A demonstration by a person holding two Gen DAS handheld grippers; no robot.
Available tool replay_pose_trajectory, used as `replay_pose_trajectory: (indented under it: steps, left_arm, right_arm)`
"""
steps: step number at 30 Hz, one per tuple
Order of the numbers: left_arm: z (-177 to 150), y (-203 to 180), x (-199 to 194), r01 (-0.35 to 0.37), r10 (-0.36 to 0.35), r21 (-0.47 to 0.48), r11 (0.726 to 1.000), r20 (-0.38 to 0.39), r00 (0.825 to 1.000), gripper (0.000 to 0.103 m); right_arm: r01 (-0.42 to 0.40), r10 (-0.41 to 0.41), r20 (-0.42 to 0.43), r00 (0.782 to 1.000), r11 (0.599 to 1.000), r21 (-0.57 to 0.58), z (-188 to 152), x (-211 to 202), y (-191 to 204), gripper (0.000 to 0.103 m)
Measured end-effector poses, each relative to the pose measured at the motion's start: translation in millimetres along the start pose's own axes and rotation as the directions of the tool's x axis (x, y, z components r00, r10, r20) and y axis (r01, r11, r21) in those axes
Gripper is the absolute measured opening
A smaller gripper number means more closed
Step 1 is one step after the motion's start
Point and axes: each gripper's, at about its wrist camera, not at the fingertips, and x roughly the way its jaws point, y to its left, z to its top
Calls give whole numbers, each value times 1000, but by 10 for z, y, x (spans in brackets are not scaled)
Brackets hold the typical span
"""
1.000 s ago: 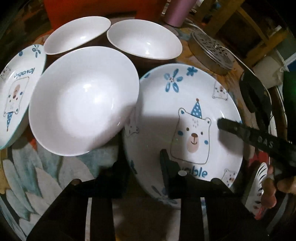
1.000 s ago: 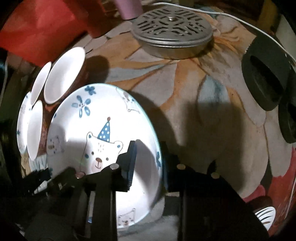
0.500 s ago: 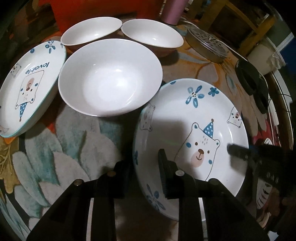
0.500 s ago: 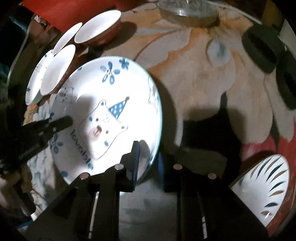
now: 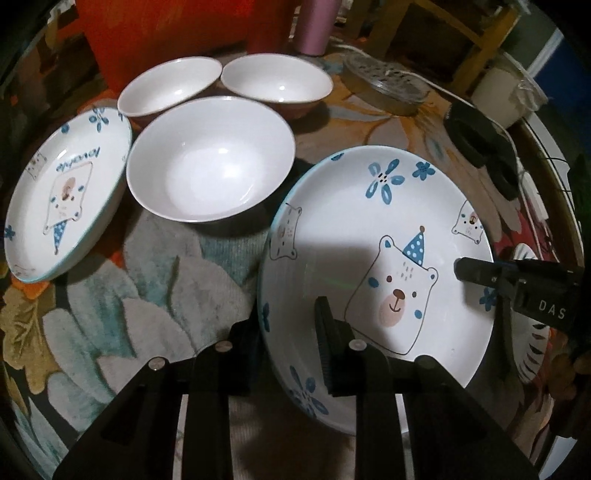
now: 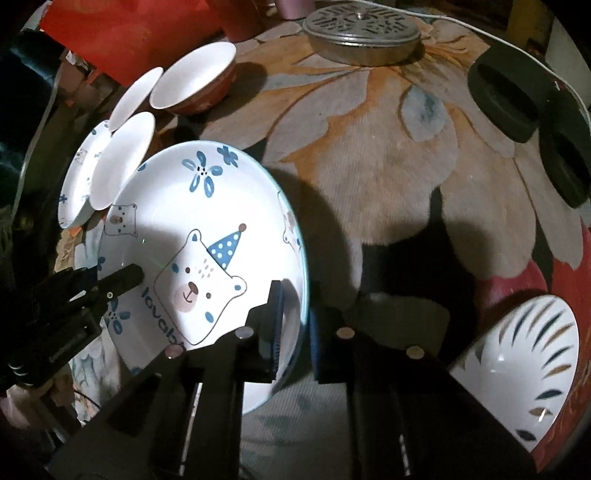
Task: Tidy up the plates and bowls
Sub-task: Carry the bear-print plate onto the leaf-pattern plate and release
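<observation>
A bear-print plate [image 5: 369,221] [image 6: 192,229] is held off the floral tablecloth by both grippers. My left gripper [image 5: 288,343] is shut on its near-left rim. My right gripper [image 6: 293,325] is shut on the opposite rim; its finger also shows in the left wrist view [image 5: 480,275]. A second bear-print plate [image 5: 62,192] lies at the far left. A large white bowl [image 5: 210,158] sits beside it, with two smaller white bowls [image 5: 168,88] [image 5: 277,83] behind.
A metal perforated lid [image 6: 362,29] sits at the back. Black ring-shaped objects [image 6: 506,88] lie at the right. A striped bowl [image 6: 524,365] stands near right. A pink cup [image 5: 314,26] and red box [image 5: 166,33] stand behind the bowls.
The held plate has been lifted and drawn back from the bowls, tilting. Both grippers kept their hold on its rims.
</observation>
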Motion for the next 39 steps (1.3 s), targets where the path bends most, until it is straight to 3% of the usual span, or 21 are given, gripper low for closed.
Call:
replay_pose_trajectory:
  steps: [10,19,39]
  left_arm:
    - [-12,-217,-192,40,-40,45,998,4,999,25]
    - [-37,-724,-217,99,-98,137,986,-10,995,25]
    - [-210,-2156,82,183,-157,370,911,-99,983,25]
  right_arm:
    - [12,-15,38,999,997,79,-27,-275,-74,12]
    - [63,-76,72,995,984,168,-174,-596,-469,12]
    - [135,-160,20,987,887,442,-903,-954,-1669,13]
